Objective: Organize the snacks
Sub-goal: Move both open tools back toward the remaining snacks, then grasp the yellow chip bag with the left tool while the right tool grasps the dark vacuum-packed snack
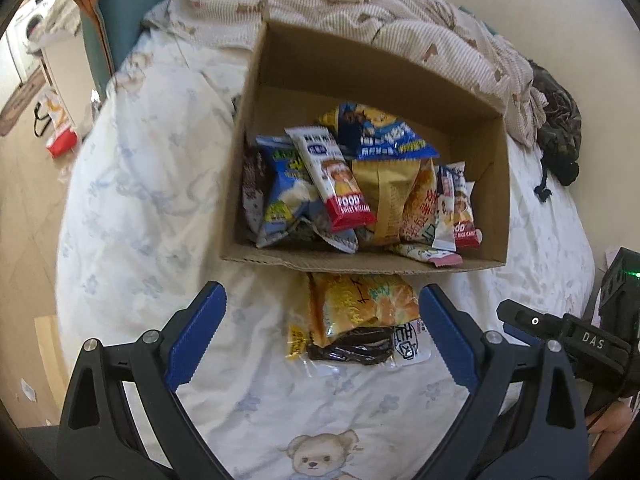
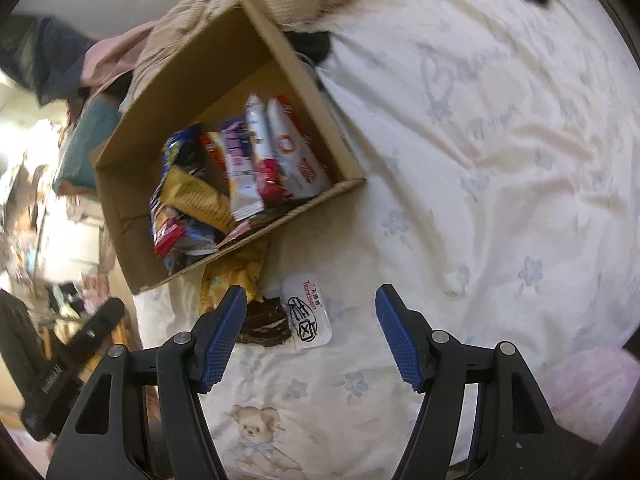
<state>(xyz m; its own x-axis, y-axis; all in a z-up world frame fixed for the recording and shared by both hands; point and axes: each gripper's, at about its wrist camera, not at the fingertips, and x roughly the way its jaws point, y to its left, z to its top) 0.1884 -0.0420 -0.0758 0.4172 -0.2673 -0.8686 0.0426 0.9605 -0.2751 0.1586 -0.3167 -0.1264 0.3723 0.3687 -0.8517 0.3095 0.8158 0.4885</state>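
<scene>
An open cardboard box sits on the bed and holds several snack packets. It also shows in the right wrist view. In front of it lie an orange-yellow snack bag and a clear packet of dark snack with a white label. My left gripper is open and empty, its jaws standing either side of these two packets. My right gripper is open and empty, just above the same clear packet and next to the orange-yellow bag.
The bed has a white floral sheet with a teddy print. A crumpled beige blanket and dark cloth lie behind the box. A teal headboard and floor with a red-white bag are at left.
</scene>
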